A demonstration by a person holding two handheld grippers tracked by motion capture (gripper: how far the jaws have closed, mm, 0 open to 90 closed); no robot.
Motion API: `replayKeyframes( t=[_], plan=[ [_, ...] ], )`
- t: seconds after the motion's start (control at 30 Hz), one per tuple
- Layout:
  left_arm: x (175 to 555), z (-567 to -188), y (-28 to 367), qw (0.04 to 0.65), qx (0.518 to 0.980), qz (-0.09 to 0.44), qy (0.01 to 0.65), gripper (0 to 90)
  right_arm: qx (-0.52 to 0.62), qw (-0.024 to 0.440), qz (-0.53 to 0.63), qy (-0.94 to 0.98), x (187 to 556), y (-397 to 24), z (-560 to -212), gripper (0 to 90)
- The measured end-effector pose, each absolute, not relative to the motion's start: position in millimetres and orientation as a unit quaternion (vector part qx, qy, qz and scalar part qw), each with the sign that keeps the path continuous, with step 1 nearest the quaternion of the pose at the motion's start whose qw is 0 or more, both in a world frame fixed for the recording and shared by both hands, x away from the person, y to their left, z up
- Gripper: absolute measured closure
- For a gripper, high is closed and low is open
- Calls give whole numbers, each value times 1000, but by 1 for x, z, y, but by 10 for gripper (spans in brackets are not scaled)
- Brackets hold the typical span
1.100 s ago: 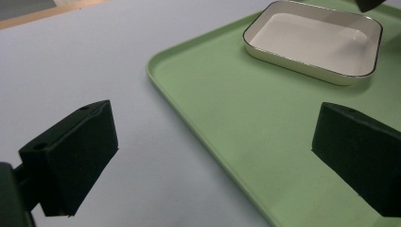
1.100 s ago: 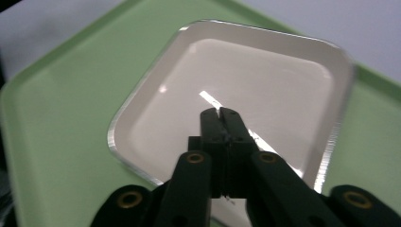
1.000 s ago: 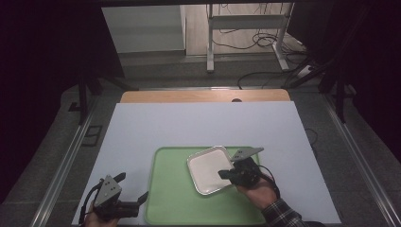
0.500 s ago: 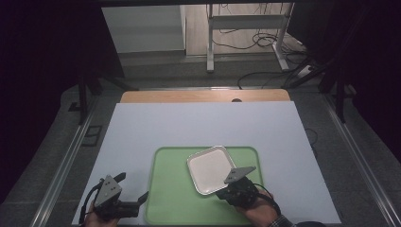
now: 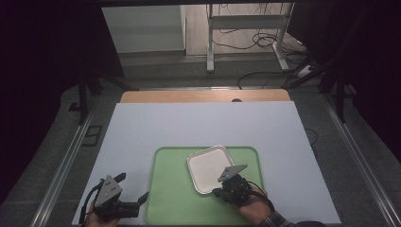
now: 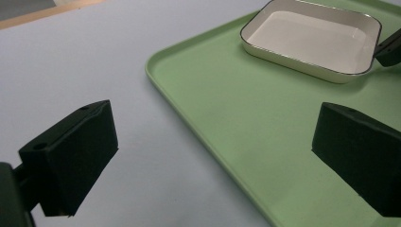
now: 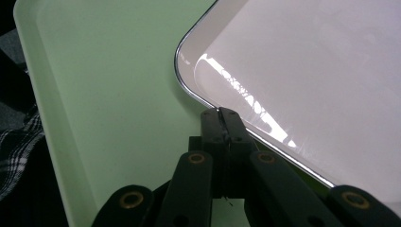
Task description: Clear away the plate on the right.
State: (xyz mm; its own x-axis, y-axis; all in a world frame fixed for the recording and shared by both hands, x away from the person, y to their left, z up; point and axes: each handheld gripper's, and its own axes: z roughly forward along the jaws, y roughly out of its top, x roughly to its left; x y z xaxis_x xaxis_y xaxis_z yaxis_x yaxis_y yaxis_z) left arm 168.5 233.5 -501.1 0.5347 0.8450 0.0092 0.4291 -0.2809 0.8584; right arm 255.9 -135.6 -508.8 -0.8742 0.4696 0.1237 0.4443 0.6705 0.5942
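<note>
A white square dish (image 5: 208,165) with a thin dark rim lies on a green tray (image 5: 170,189). My right gripper (image 5: 216,191) is shut, low over the tray, its tips against the dish's near rim. In the right gripper view the closed jaws (image 7: 222,116) meet that rim of the dish (image 7: 321,71) over the tray (image 7: 108,94). My left gripper (image 5: 132,189) stands open just left of the tray with nothing in it. In the left gripper view its jaws (image 6: 215,161) straddle the edge of the tray (image 6: 227,118), with the dish (image 6: 307,38) beyond them.
The tray sits at the near middle of a white tabletop (image 5: 189,123), with a wooden strip (image 5: 203,96) along the far edge. Metal rails run down both sides. A stand and cables are on the floor beyond. A plaid sleeve (image 7: 19,146) shows beside the tray.
My right gripper has come from the dish's right side toward the near edge and lower, ending at the dish's near rim. Dish, tray and left gripper have stayed put.
</note>
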Motion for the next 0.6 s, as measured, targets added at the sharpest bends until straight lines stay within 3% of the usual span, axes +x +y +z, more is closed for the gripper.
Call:
replayKeyframes(
  t=[0.6],
  plan=[
    [168,-501,233,430,763,243,417,9,241,23,334,911,261,-111,-513,900]
  ],
)
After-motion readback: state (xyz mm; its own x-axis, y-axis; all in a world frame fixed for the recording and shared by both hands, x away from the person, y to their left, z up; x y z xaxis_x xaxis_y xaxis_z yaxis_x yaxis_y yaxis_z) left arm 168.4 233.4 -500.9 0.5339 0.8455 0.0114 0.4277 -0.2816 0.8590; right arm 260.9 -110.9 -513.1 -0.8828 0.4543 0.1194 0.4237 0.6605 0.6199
